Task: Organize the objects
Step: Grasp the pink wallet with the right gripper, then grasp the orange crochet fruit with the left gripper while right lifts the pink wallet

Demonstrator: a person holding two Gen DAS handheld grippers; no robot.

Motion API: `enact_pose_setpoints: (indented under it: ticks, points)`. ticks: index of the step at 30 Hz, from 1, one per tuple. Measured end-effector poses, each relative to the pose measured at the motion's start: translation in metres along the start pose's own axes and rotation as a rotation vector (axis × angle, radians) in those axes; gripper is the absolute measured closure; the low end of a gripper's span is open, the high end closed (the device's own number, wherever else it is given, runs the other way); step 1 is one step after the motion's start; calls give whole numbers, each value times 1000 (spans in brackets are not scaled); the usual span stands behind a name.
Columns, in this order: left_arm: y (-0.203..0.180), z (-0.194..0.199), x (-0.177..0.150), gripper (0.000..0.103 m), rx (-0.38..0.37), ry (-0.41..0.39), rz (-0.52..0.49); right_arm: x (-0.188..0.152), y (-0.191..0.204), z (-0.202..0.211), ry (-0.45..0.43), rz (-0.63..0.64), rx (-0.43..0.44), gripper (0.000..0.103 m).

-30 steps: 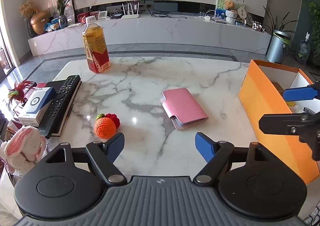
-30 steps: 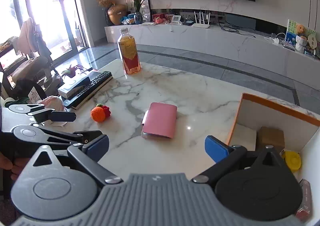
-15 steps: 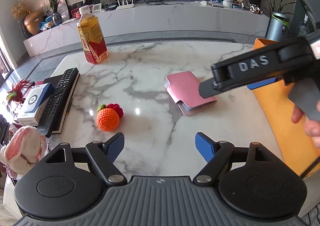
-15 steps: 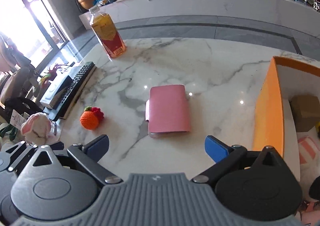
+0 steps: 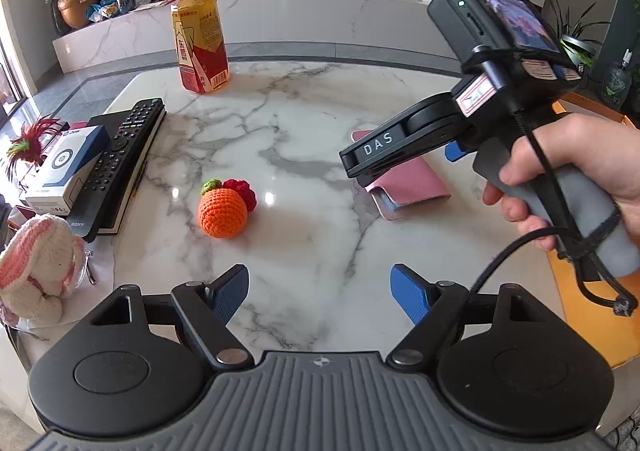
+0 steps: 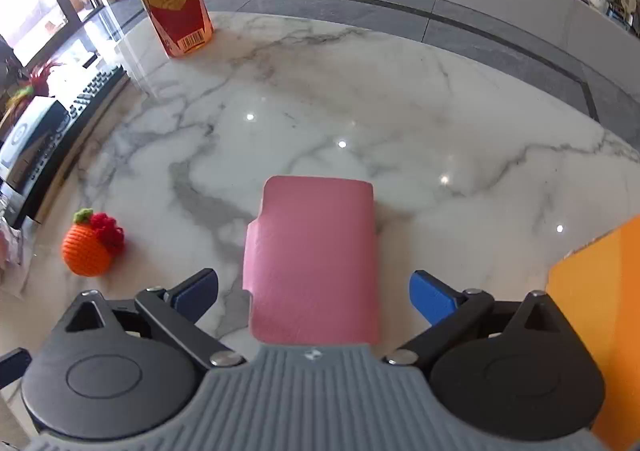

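A pink wallet [image 6: 314, 259] lies flat on the marble table [image 6: 360, 99]. My right gripper [image 6: 314, 291] is open, low over the wallet, with its fingers on either side of the near end, not touching. In the left wrist view the right gripper's body hangs over the wallet [image 5: 408, 181] and hides part of it. My left gripper [image 5: 320, 291] is open and empty above the near table edge. A crocheted orange with a red berry [image 5: 224, 207] sits left of centre, also in the right wrist view [image 6: 90, 243]. A tea bottle [image 5: 200, 35] stands at the far left.
An orange box [image 6: 600, 311] stands at the right edge of the table. A remote control [image 5: 120, 155], a small blue-and-white box [image 5: 64, 167] and a dark book lie along the left edge. A knitted pink-and-white toy [image 5: 36, 263] sits at the near left.
My right gripper has moved from over the orange box leftward and down until it is just above the pink wallet. My left gripper has shifted slightly forward. Both stay open.
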State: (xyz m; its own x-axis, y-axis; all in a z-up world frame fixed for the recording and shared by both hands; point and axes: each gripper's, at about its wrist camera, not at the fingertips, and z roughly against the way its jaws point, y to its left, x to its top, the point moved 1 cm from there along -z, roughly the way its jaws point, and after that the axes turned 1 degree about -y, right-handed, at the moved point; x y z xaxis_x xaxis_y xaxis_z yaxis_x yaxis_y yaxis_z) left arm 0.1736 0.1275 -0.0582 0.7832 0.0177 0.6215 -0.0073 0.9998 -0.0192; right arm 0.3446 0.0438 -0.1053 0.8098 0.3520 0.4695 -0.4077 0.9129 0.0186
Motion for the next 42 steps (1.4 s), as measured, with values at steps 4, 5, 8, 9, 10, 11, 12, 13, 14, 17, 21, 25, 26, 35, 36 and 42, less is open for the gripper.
enact_pose_setpoints:
  ticks: [4,5,8,9,10,11,12,13,14,17,21,25,26,35,36,42]
  points:
    - [-2,-2,-1,11,20,9,-17,3,0,-10,9,-40,16,1]
    - [-1,-3,-1,11,19,12,-15,2,1,-12,9,-45,12,1]
    - [0,-5,-1,11,16,18,-8,-2,3,-17,13,-28,-12,9]
    - [1,-5,-1,11,18,20,-7,-4,4,-17,-1,-13,-21,11]
    - [1,-5,-1,11,20,21,-6,-6,5,-16,-17,5,-32,13]
    - [1,-6,-1,11,20,23,-6,-7,5,-15,-33,9,-26,16]
    - [1,-6,-1,11,20,25,-6,-9,5,-14,-43,13,-24,19]
    - [1,-6,-1,11,21,26,-6,-10,6,-12,-49,25,-29,20]
    - [1,-7,-1,11,22,26,-8,-10,5,-12,-45,25,-29,21]
    - [2,-8,-1,11,26,33,-5,-14,2,-9,-30,17,-30,21]
    - [7,-12,-2,11,34,56,9,-31,2,-1,-22,22,-26,22]
    - [9,-15,-3,11,50,76,8,-55,5,11,-15,29,-19,22]
    - [9,-15,-3,11,49,76,9,-61,6,15,-8,35,-15,22]
    - [18,-20,0,11,88,84,67,-107,18,40,57,86,15,21]
    - [20,-23,3,11,98,83,81,-111,19,42,57,92,18,21]
    - [42,-41,25,11,192,58,187,-117,20,45,52,108,27,21]
